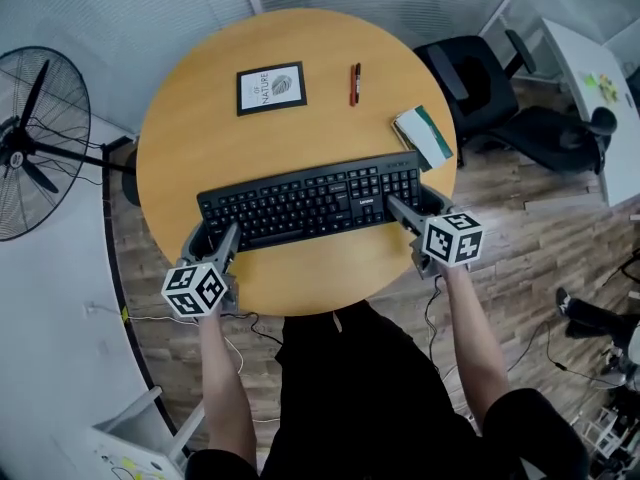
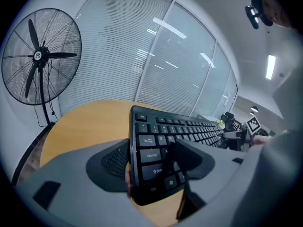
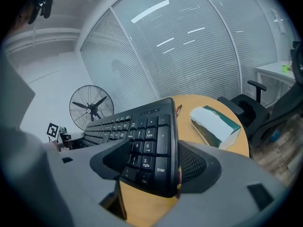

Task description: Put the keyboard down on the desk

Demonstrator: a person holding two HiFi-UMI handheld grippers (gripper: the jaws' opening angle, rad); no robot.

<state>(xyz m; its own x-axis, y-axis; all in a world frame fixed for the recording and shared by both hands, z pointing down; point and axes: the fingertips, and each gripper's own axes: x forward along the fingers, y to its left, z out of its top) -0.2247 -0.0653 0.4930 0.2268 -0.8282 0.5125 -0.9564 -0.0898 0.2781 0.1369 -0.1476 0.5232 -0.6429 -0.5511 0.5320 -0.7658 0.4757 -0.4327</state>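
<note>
A black keyboard point(image 1: 310, 200) stretches across the near half of the round wooden desk point(image 1: 190, 118), held at both ends. My left gripper point(image 1: 213, 243) is shut on its left end; in the left gripper view the jaws clamp the keyboard point(image 2: 161, 150) around the Caps Lock and Shift keys. My right gripper point(image 1: 412, 211) is shut on the right end, pinching the number-pad edge of the keyboard point(image 3: 147, 145). Whether the keyboard touches the desk or hangs just above it, I cannot tell.
A framed card point(image 1: 271, 88) and a red pen point(image 1: 355, 83) lie at the desk's far side. A white and green box point(image 1: 424, 136) sits by the right rim. A standing fan point(image 1: 30, 148) is at the left, black office chairs point(image 1: 500, 98) at the right.
</note>
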